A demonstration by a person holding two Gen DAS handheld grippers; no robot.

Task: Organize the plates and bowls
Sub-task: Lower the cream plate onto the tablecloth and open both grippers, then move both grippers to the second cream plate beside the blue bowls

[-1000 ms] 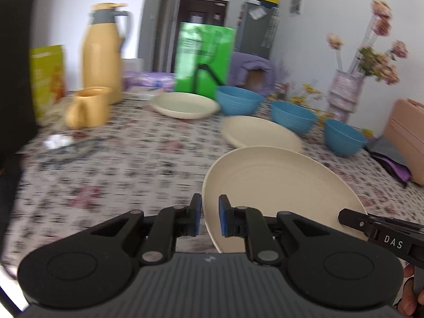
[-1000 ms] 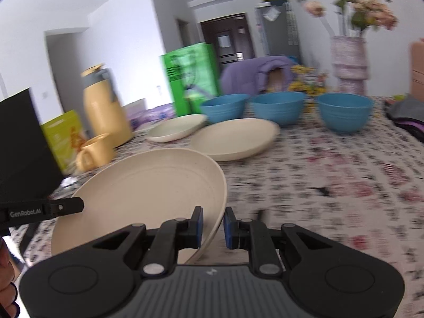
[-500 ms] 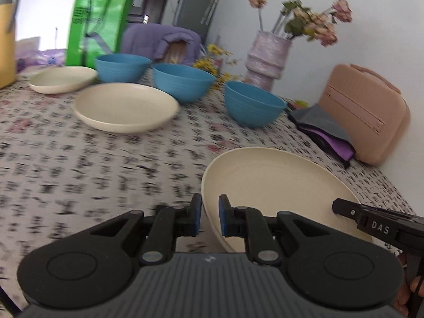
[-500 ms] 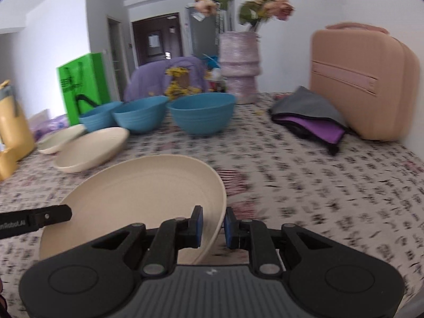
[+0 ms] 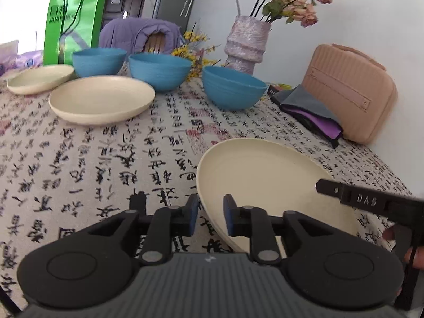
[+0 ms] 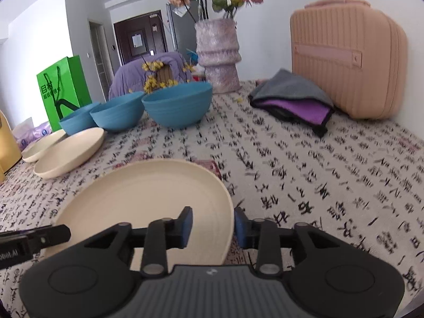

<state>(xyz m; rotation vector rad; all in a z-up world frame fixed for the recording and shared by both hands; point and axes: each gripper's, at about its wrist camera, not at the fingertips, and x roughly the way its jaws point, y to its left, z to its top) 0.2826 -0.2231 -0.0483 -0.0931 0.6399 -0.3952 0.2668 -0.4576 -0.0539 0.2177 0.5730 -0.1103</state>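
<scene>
Nearest the cameras, both tools straddled one cream plate (image 5: 267,185) that lay on the calligraphy-print tablecloth (image 5: 111,159). The left gripper (image 5: 210,218) had just been opening: its blue pads stood either side of the plate's left rim with a gap showing on each side, so it no longer pinched the rim. The right gripper (image 6: 212,226) had likewise just been opening, its pads standing clear on either side of the plate's right rim (image 6: 228,212). Each tool's black tip reached into the other's view across the plate.

Beyond the plate the cloth lay bare for a stretch. Further back and to the left sat a second cream plate (image 5: 102,99), and behind that a third cream plate (image 5: 39,78), well apart from the near one. Three blue bowls (image 5: 233,87) stood upright in a loose row past the plates, each separate from its neighbour.

To the right, a folded grey and purple cloth (image 5: 310,111) rested against a pink ribbed case (image 5: 349,92) near the wall. Behind the bowls rose a lilac textured vase (image 5: 245,45) of dried roses, with small yellow flowers at its base. Farthest back were a green paper bag (image 5: 74,21) and a chair draped in purple fabric (image 5: 137,33). In the right wrist view, a yellow jug edge (image 6: 6,143) showed at the left border.
</scene>
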